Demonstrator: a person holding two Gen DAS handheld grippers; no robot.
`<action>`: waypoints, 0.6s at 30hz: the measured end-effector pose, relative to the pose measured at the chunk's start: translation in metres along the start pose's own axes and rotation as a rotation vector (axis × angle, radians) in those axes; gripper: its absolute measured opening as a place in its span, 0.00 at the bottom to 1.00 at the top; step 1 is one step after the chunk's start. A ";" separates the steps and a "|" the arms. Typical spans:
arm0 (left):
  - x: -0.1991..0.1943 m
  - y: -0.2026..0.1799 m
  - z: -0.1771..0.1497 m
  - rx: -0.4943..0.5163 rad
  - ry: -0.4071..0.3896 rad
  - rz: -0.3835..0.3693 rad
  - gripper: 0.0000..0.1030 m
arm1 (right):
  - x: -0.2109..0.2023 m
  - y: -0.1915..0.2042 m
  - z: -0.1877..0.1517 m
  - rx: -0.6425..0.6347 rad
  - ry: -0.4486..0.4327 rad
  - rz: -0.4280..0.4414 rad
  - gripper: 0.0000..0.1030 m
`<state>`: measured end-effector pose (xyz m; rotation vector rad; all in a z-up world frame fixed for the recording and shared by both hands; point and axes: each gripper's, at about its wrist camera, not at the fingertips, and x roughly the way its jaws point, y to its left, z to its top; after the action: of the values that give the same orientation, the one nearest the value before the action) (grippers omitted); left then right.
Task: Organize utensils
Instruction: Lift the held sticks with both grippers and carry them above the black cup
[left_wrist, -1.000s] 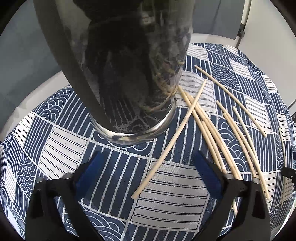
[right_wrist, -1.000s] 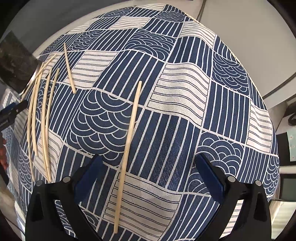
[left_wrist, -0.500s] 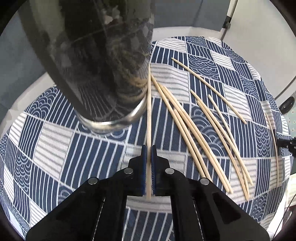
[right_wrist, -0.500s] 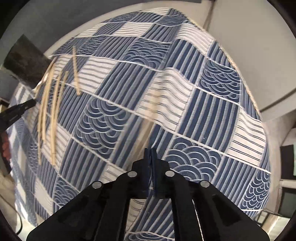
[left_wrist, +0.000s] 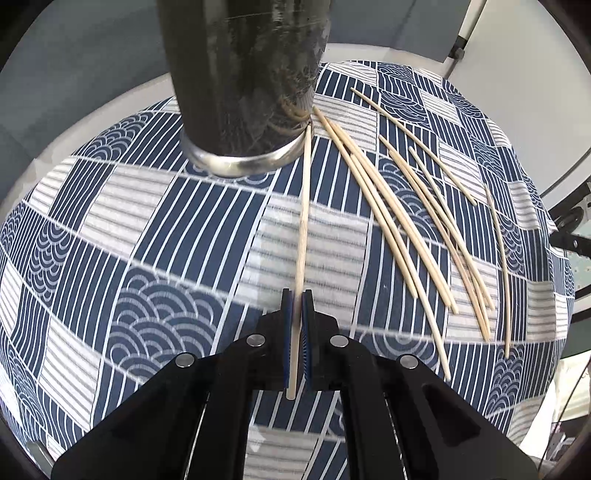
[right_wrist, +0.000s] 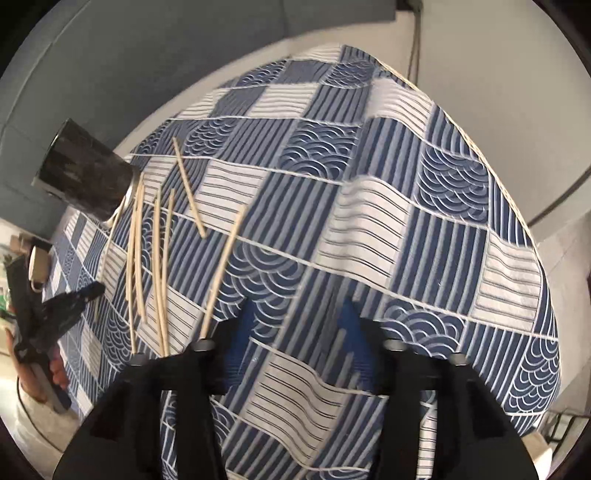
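My left gripper (left_wrist: 296, 295) is shut on a thin wooden stick (left_wrist: 302, 229) near its lower end; the stick's far tip reaches the base of the dark cylindrical holder (left_wrist: 243, 92). Several more sticks (left_wrist: 406, 221) lie fanned on the cloth to the right. In the right wrist view my right gripper (right_wrist: 297, 314) is open and empty above the cloth. A single stick (right_wrist: 223, 266) lies just left of it, with the other sticks (right_wrist: 147, 251) and the holder (right_wrist: 85, 173) further left. My left gripper also shows there (right_wrist: 83, 293).
A blue and white patterned cloth (left_wrist: 147, 229) covers the round table (left_wrist: 110, 96). The table's white rim shows beyond the cloth (right_wrist: 480, 92). A grey wall stands behind the holder.
My left gripper closed on a stick and pulled back from the holder. My right gripper closed, then opened; its stick now lies to its left, and the gripper rose.
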<state>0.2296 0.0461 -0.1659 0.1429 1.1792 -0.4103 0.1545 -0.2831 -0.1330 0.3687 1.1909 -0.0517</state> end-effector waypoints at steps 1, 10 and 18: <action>-0.001 0.001 -0.003 0.001 0.006 -0.004 0.05 | 0.001 0.002 -0.001 0.006 0.008 0.014 0.50; -0.018 0.016 -0.012 0.007 0.008 -0.045 0.05 | 0.037 0.056 0.000 0.010 0.045 -0.036 0.47; -0.048 0.023 -0.028 -0.053 -0.050 -0.042 0.05 | 0.062 0.076 -0.002 -0.121 0.077 -0.193 0.04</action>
<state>0.1992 0.0876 -0.1344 0.0619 1.1440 -0.4166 0.1938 -0.2017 -0.1706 0.1492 1.2968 -0.1332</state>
